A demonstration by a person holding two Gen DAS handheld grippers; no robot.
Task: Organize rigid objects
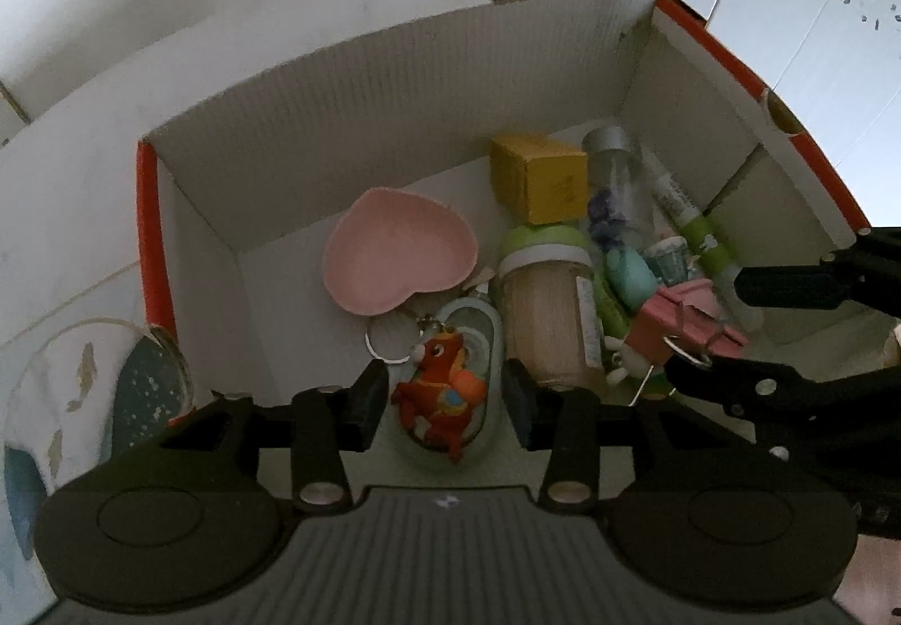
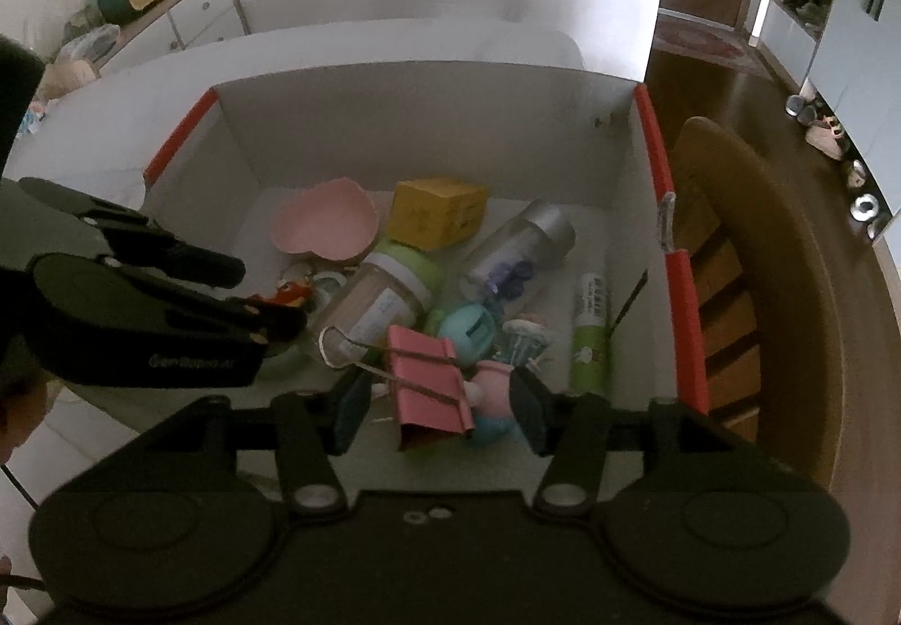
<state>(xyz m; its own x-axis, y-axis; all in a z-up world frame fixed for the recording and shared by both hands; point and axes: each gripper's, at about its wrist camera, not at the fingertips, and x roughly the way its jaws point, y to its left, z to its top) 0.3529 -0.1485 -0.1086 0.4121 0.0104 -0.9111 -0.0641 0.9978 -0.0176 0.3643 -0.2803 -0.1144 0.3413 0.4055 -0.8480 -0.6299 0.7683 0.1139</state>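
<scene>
A white cardboard box [image 1: 394, 90] with red edges holds everything. My left gripper [image 1: 445, 400] is open inside its near left part. A red toy keychain [image 1: 439, 394] lies between the fingers on a pale oval dish, with small gaps to both pads. My right gripper [image 2: 442, 408] is open around a pink binder clip [image 2: 428, 377], which rests on other items and touches neither pad. Further in lie a pink heart dish [image 1: 394, 259], a yellow box [image 1: 540, 180], a green-lidded jar [image 1: 546, 309], a silver-capped clear bottle [image 2: 523, 248] and a green tube [image 2: 591, 338].
The box stands on a white table [image 2: 338, 45]. A round fish-patterned plate [image 1: 84, 400] lies outside the box's left wall. A wooden chair [image 2: 760, 259] stands to the right of the box. The box's far left floor is bare.
</scene>
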